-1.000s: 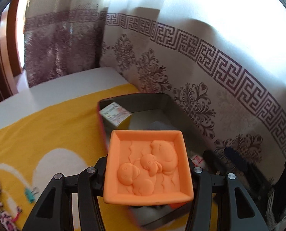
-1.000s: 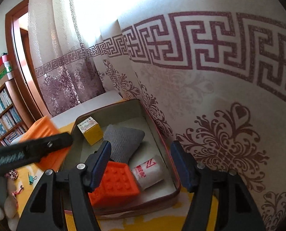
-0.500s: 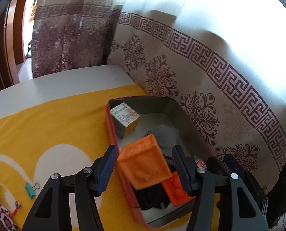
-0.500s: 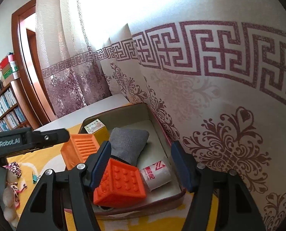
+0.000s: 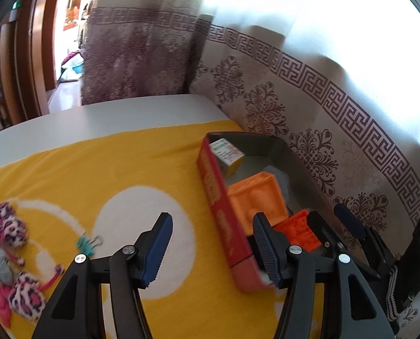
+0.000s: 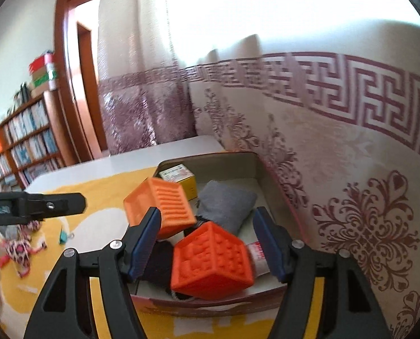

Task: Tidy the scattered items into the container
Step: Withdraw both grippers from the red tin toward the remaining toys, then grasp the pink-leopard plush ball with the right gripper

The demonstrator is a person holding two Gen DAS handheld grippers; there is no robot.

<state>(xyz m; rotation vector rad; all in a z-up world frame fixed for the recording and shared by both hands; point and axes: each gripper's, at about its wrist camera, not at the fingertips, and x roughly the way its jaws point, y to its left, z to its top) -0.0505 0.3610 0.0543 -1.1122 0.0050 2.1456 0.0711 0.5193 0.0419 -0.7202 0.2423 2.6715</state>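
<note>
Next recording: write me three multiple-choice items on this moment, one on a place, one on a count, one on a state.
1. Where does the teal clip lie?
A. in the tin
B. on the yellow cloth
C. between gripper fingers

2. How many orange cubes are in the tin?
A. one
B. two
C. four

3. What is between the left gripper's fingers?
A. an orange cube
B. the grey pouch
C. nothing

Answers:
1 B, the clip rests on the yellow cloth left of the tin.
2 B, the ridged cube and the studded cube show.
3 C, only cloth shows in the gap.
</note>
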